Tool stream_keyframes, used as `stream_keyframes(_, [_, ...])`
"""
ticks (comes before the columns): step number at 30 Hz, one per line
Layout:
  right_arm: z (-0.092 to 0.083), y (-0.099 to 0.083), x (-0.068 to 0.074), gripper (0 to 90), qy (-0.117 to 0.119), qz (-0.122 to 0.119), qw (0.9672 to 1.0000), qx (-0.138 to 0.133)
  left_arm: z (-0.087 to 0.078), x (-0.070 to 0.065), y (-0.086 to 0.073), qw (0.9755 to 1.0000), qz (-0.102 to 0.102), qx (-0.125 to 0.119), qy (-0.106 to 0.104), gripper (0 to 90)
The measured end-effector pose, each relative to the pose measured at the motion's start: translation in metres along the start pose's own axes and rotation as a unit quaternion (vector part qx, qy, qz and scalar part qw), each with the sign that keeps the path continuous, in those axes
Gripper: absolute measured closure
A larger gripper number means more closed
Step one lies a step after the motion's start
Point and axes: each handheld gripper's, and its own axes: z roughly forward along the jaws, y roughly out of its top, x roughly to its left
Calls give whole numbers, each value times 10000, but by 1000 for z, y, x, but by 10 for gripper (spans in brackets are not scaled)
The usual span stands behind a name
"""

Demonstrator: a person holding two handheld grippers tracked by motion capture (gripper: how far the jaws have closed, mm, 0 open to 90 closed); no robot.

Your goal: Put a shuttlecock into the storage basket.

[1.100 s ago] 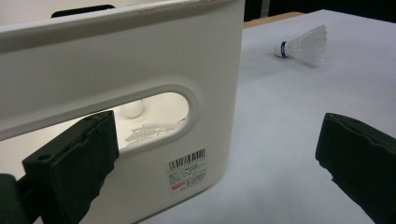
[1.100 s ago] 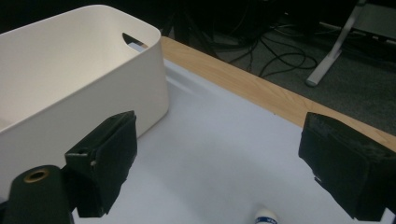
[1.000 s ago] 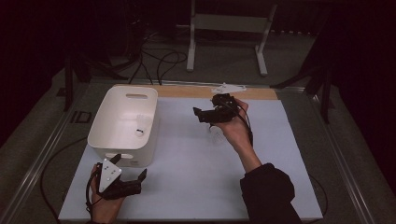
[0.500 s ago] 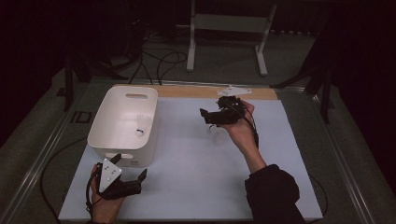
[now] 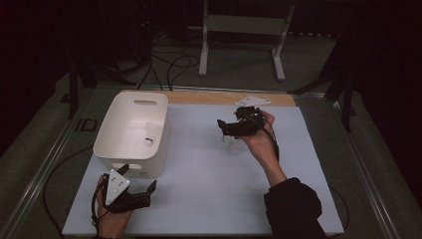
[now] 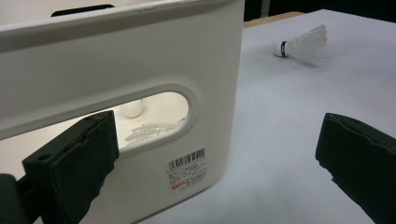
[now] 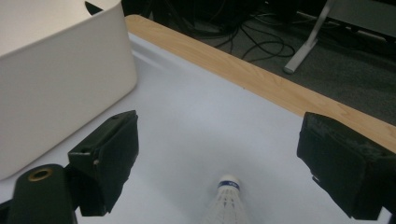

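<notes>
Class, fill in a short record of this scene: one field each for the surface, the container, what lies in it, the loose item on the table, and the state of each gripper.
Surface: white table top
Container: white bin with handle slots
In container: one shuttlecock
Loose item: shuttlecock on the table, lying on its side
Right gripper: open, jaws either side of that shuttlecock, apart from it
Left gripper: open, beside the bin's near wall

Black cables [image 5: 169,62] and a metal stand [image 5: 244,30] beyond the table.
</notes>
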Motion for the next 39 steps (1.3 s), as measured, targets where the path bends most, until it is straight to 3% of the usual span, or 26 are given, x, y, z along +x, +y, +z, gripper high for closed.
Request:
stream_keyframes(17, [1,-16,-4,128,-122,-107,9998,139,0,0,0,10000,1,-4,-1,1])
stream_keyframes(39, [8,-40,-16,138,-228,2,9986,469,0,0,0,10000,-5,-16,5,1])
